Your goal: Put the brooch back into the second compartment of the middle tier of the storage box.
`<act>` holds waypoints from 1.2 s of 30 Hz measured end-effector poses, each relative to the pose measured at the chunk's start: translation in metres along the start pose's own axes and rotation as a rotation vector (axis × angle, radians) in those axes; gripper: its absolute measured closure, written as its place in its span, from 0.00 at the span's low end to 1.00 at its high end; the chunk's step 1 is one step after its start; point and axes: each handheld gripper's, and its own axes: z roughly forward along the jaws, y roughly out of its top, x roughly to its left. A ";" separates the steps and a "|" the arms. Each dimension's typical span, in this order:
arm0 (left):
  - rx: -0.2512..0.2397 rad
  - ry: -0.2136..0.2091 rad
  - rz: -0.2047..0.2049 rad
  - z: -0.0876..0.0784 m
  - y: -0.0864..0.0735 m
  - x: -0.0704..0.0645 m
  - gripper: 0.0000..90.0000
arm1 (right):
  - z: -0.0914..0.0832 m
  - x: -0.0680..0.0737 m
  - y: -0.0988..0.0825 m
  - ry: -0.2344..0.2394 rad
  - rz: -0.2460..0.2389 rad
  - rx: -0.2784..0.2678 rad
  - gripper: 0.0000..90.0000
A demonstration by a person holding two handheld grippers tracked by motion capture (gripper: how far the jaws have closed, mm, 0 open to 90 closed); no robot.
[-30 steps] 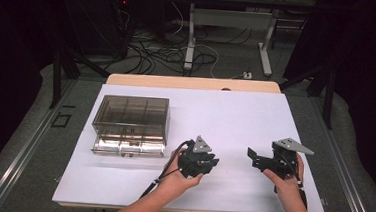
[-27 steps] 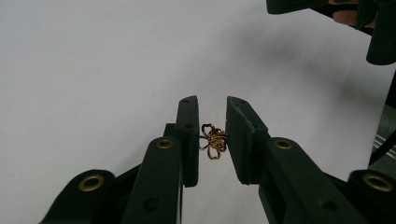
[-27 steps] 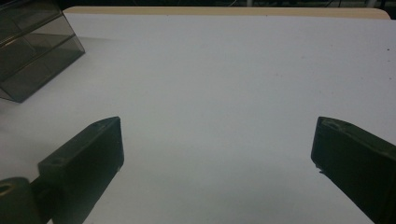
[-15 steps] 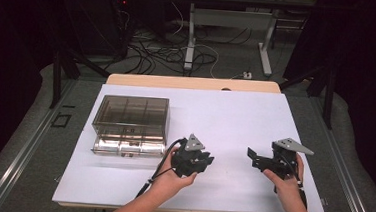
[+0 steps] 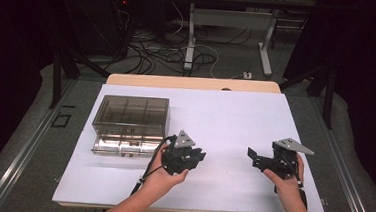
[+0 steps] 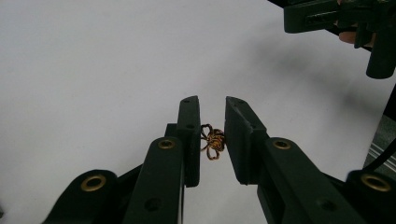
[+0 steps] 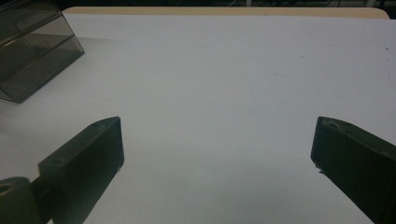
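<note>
1. Your left tool (image 6: 212, 140) has its jaws nearly closed, pinching a small twisted loop of brown and yellow wire (image 6: 211, 141) between them, held above the white tabletop (image 5: 225, 113).
2. Your right tool (image 7: 215, 154) has its jaws spread wide with nothing between them.
3. In the high view, your left tool (image 5: 195, 156) sits just beside the smoky clear plastic compartment box (image 5: 130, 125); your right tool (image 5: 255, 158) is well apart, toward the right edge.

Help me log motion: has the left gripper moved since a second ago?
Yes. The left gripper has drifted leftward, closer to the compartment box.
</note>
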 end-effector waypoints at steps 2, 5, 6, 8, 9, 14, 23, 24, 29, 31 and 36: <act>-0.007 0.006 -0.008 -0.003 0.000 0.001 0.85 | -0.001 0.000 0.000 0.000 0.005 0.007 0.03; -0.002 0.013 -0.006 -0.008 -0.001 0.004 0.86 | -0.001 0.000 0.000 -0.001 0.006 0.006 0.03; -0.015 0.014 -0.013 -0.009 -0.001 0.004 0.86 | -0.001 0.000 0.000 0.002 0.004 0.005 0.03; -0.014 0.017 -0.014 -0.012 -0.002 0.006 0.86 | -0.001 0.000 0.000 -0.005 0.008 0.001 0.03; -0.014 0.017 -0.014 -0.012 -0.002 0.006 0.86 | -0.001 0.000 0.000 -0.003 0.011 0.007 0.03; -0.019 0.045 -0.025 -0.019 -0.005 0.013 0.87 | 0.000 -0.001 0.000 -0.002 0.006 0.001 0.03; -0.022 0.073 -0.051 -0.034 -0.008 0.028 0.88 | 0.000 -0.001 0.000 -0.006 0.016 0.004 0.03; -0.025 0.078 -0.054 -0.036 -0.009 0.030 0.88 | 0.000 -0.001 0.000 -0.006 0.016 0.003 0.03; -0.039 0.102 -0.079 -0.046 -0.013 0.038 0.88 | 0.000 -0.001 -0.001 -0.006 0.018 0.004 0.03; -0.040 0.110 -0.084 -0.049 -0.014 0.041 0.88 | 0.000 -0.001 -0.001 -0.007 0.010 0.003 0.03; -0.044 0.126 -0.104 -0.059 -0.018 0.046 0.88 | 0.001 0.000 -0.001 -0.007 0.006 0.000 0.03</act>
